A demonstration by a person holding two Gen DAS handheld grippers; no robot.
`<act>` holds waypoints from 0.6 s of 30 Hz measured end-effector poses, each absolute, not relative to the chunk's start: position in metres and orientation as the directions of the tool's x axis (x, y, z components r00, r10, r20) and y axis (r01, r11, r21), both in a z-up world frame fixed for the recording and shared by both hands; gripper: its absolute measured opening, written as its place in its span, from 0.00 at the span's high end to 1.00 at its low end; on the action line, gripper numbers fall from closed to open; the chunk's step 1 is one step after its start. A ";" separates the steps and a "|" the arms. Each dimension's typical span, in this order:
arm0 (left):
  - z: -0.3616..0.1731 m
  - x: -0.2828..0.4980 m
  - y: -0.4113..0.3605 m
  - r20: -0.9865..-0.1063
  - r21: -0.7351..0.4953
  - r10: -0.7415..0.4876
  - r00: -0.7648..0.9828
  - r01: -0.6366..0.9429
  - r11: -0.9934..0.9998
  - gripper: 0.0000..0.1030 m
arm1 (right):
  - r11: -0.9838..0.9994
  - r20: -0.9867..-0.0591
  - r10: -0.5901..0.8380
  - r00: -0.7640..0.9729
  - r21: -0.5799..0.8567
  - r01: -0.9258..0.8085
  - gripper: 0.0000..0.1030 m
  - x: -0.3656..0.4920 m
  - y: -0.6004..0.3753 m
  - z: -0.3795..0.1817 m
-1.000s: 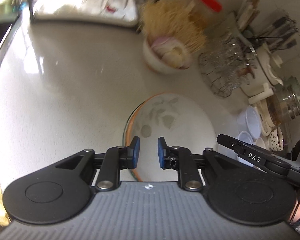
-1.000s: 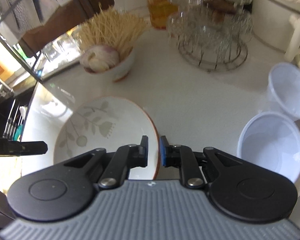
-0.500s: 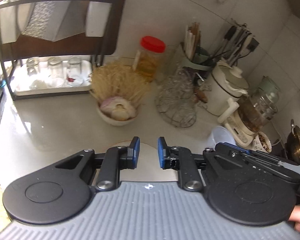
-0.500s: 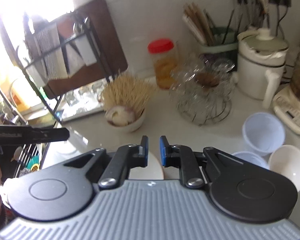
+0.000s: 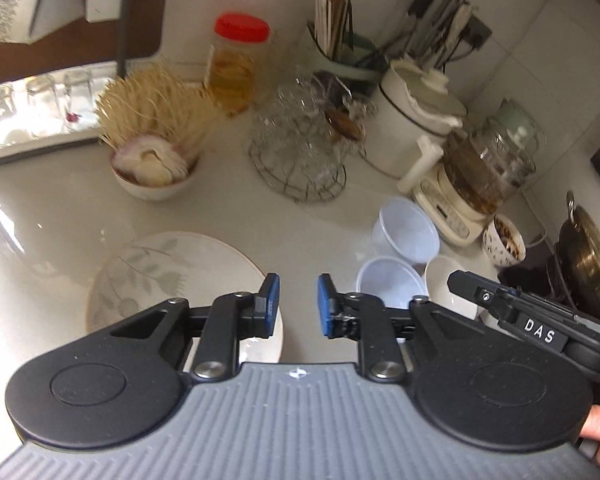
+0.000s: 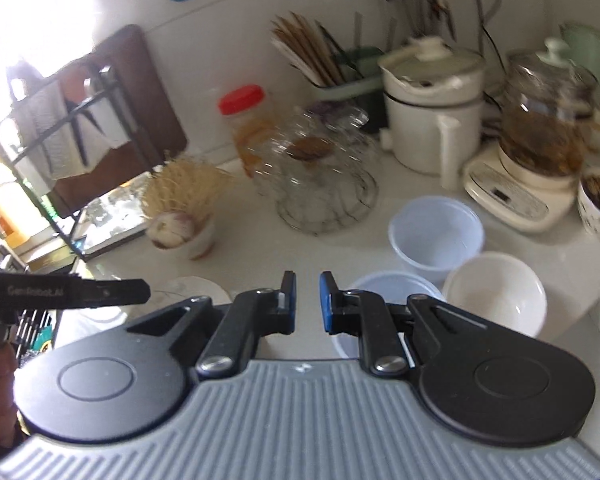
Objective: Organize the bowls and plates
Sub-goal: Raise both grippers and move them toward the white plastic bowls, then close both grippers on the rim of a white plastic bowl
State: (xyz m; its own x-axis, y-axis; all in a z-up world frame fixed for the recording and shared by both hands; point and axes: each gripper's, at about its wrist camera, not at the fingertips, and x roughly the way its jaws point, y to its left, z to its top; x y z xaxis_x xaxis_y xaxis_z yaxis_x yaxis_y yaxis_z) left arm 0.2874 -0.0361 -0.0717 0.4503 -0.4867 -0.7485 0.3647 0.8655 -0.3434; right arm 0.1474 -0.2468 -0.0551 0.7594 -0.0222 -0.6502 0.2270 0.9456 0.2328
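A white plate with a leaf pattern lies flat on the pale counter, just ahead and left of my left gripper. That gripper's jaws are opening, with nothing between the blue pads. In the right wrist view only an edge of the plate shows, behind the other gripper's finger. My right gripper hangs above the counter with its jaws nearly together and empty. Two translucent plastic bowls and a white bowl stand close ahead to its right.
A bowl of garlic with a dry noodle bundle, a red-lidded jar, a wire basket of glasses, a white pot and a glass kettle line the back. A dish rack stands left, a wok far right.
Both grippers have risen and pulled back from the leaf plate, which stays flat on the counter. The left jaws stand wider than before.
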 end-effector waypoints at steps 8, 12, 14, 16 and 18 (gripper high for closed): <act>-0.094 0.295 -0.078 -0.783 -0.325 -0.470 0.407 0.377 0.867 0.40 | 0.858 -0.699 -0.086 0.710 0.310 0.409 0.35 0.131 -0.296 -0.080; -0.112 0.300 -0.097 -0.792 -0.357 -0.480 0.377 0.351 0.865 0.39 | 0.806 -0.733 -0.038 0.679 0.380 0.455 0.28 0.128 -0.313 -0.100; -0.122 0.302 -0.104 -0.797 -0.370 -0.483 0.363 0.338 0.865 0.39 | 0.803 -0.744 -0.014 0.668 0.390 0.451 0.28 0.127 -0.316 -0.111; -0.132 0.305 -0.112 -0.804 -0.377 -0.481 0.351 0.326 0.867 0.39 | 0.786 -0.745 0.019 0.666 0.423 0.451 0.28 0.126 -0.321 -0.120; -0.141 0.307 -0.119 -0.808 -0.380 -0.480 0.341 0.320 0.868 0.39 | 0.768 -0.747 0.048 0.663 0.452 0.454 0.28 0.124 -0.325 -0.128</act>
State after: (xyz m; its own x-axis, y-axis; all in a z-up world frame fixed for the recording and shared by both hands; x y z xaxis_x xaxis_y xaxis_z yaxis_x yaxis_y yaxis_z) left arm 0.3072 -0.1189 -0.1415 0.3408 -0.4799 -0.8084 0.3196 0.8678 -0.3805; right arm 0.1241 -0.3253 -0.1285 0.6627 0.0476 -0.7473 0.4543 0.7678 0.4518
